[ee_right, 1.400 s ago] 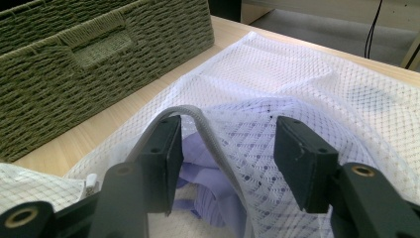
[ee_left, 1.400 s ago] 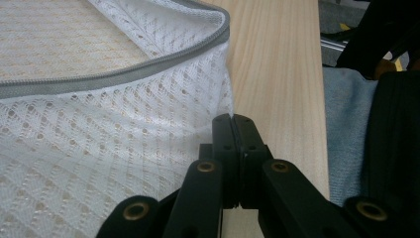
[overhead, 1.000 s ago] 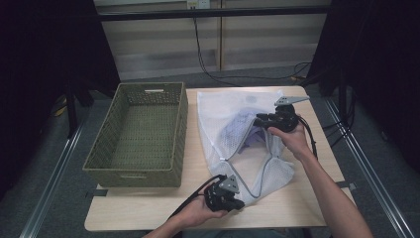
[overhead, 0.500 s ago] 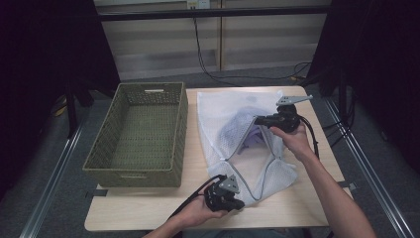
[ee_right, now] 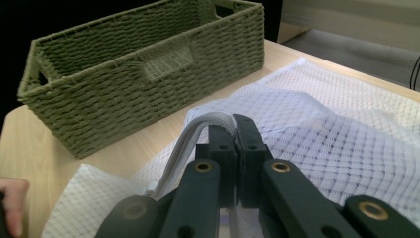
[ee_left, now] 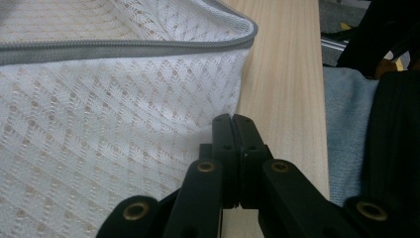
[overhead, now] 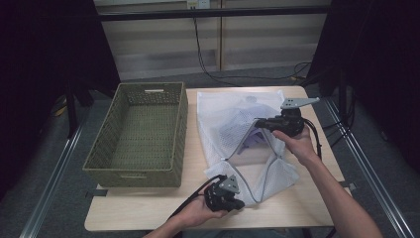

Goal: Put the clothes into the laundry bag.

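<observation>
A white mesh bag (overhead: 225, 124) with a grey zipper edge lies on the wooden table (overhead: 148, 208), and a purple garment (overhead: 254, 139) shows inside its raised mouth. My right gripper (overhead: 258, 122) is shut on the zipper edge (ee_right: 195, 131) and holds it lifted above the table. In the right gripper view its jaws (ee_right: 233, 119) pinch that grey band. My left gripper (overhead: 240, 203) rests low at the table's front edge, shut on the bag's near corner. In the left gripper view the mesh (ee_left: 124, 129) runs down into the closed tips (ee_left: 233, 118).
A green woven basket (overhead: 179, 131) stands empty to the left of the bag, and its handle side (ee_right: 163, 64) faces the right gripper. Cables trail from both grippers. The table's right edge (overhead: 329, 148) is close to the right hand.
My right gripper has closed on the zipper edge and drawn it up and to the right, which spread the bag's mouth. The left gripper has stayed put.
</observation>
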A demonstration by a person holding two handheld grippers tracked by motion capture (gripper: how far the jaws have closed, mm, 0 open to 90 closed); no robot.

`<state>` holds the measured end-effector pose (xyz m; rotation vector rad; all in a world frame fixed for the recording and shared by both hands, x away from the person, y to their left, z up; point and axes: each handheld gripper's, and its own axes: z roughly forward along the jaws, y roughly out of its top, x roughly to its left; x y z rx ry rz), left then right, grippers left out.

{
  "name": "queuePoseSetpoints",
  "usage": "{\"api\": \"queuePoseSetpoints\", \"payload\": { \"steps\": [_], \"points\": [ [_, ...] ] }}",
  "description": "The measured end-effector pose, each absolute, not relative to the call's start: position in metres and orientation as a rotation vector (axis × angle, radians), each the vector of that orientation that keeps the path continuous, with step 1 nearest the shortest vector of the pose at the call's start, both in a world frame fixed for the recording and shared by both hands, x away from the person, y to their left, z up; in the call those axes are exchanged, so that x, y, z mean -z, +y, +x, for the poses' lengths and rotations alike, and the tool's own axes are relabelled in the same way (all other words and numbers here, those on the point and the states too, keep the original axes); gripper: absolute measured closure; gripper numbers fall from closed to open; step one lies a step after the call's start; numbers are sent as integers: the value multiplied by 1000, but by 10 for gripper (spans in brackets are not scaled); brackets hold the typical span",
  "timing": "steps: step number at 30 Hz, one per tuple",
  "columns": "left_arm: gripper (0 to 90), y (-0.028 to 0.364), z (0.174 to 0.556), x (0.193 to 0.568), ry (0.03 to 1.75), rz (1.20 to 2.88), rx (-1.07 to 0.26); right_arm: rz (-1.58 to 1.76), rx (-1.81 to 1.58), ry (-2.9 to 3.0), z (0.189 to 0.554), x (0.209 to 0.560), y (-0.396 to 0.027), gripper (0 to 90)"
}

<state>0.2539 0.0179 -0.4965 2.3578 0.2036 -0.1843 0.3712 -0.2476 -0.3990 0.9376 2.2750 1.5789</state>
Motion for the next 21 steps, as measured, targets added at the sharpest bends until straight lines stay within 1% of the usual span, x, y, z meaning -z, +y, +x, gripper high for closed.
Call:
{"api": "queuePoseSetpoints", "payload": {
  "steps": [11, 13, 15, 21],
  "points": [
    [895, 18, 254, 496, 204, 2361, 182, 909, -1613, 2262, 358, 397, -255, 887],
    [895, 19, 255, 494, 190, 2400, 180, 903, -1625, 2257, 355, 395, -256, 887],
    [895, 18, 256, 493, 191, 2404, 181, 893, -1630, 2256, 352, 394, -256, 887],
    [896, 18, 255, 497, 217, 2356, 200, 881, -1630, 2264, 344, 397, -258, 885]
  ]
}}
